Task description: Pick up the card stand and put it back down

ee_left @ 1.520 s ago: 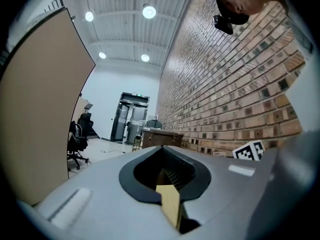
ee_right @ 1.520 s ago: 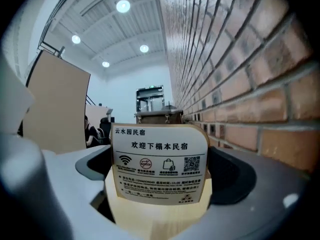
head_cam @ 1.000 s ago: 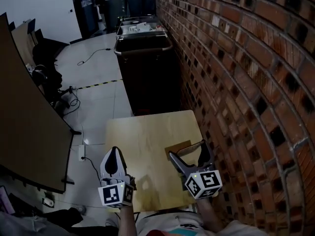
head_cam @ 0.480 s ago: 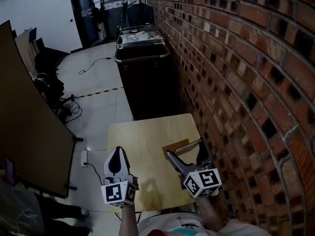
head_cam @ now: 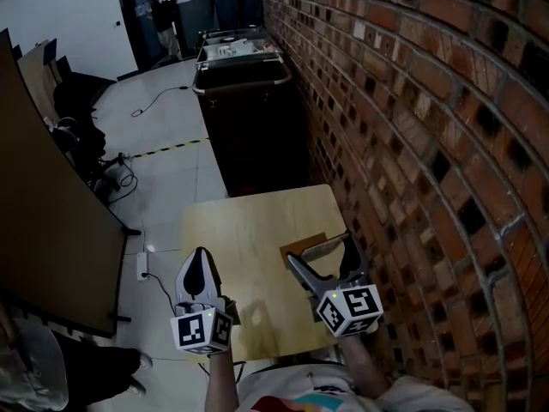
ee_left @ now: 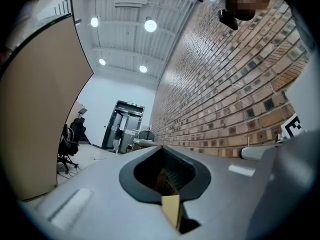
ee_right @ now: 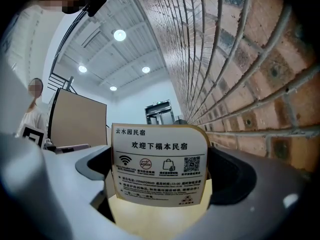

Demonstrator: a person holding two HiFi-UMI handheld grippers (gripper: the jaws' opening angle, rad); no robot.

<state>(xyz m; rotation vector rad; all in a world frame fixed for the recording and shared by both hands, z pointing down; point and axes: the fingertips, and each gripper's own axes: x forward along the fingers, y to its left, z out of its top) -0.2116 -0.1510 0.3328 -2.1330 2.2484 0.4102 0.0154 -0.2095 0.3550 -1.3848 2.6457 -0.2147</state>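
Note:
A small card stand (head_cam: 300, 246) rests on the light wooden table (head_cam: 249, 230), near its right edge. In the right gripper view its printed white face (ee_right: 159, 170) stands upright, facing the camera. My right gripper (head_cam: 322, 251) is open, one jaw on each side of the stand, with gaps showing at both sides. My left gripper (head_cam: 202, 257) is at the table's left front part, shut on nothing. In the left gripper view its tips (ee_left: 172, 211) meet, pointing along the room.
A brick wall (head_cam: 429, 144) runs close along the table's right side. A dark cart (head_cam: 249, 118) stands just beyond the table's far edge. A large brown partition (head_cam: 43, 230) stands on the left, with cables (head_cam: 129, 178) on the floor.
The head view has shifted a little. Both grippers stay about where they were, the right one still open around the card stand.

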